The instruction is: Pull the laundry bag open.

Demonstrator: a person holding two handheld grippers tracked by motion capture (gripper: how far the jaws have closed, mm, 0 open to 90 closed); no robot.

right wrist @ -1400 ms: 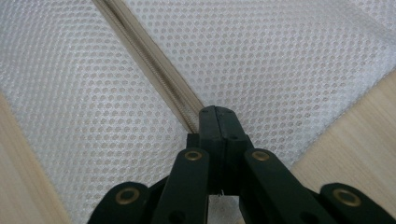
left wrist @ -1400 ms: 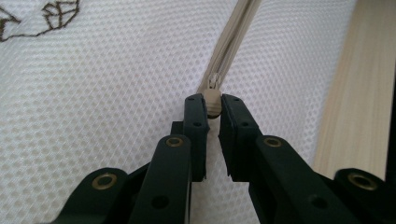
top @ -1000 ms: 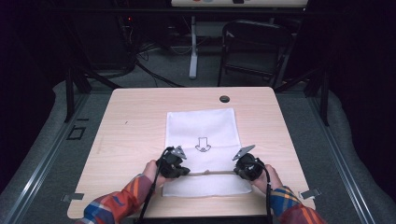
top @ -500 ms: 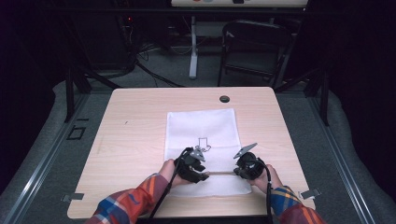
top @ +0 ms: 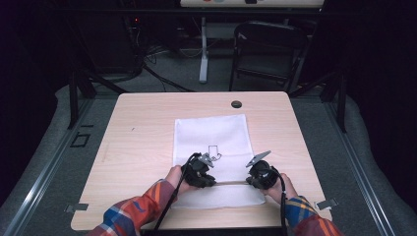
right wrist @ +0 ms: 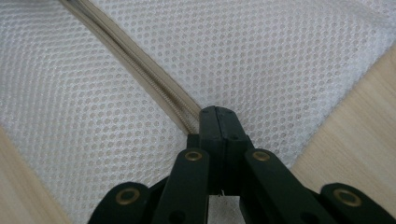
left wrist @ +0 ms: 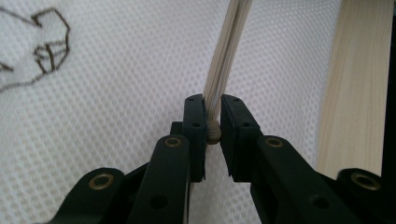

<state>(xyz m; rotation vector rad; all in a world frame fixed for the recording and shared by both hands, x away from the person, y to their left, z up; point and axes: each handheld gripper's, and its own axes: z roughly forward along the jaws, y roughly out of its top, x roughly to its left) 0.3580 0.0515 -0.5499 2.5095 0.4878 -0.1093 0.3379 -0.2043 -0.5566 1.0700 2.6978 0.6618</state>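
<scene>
Left gripper has its jaws nearly together, pinching the little tan zipper pull that sits right between the pads. The beige zipper runs straight away from it across the white mesh bag. Right gripper is clamped fully together on the end of that same zipper, close to the bag's edge where the mesh meets bare wood.

From the high view the two grippers sit fairly near each other along the zipper line, left gripper toward the middle of the bag, right gripper at its right side. The bag lies flat on the near half of the light wooden table, black line drawing just beyond the left gripper. Plaid sleeves come in from the bottom.
</scene>
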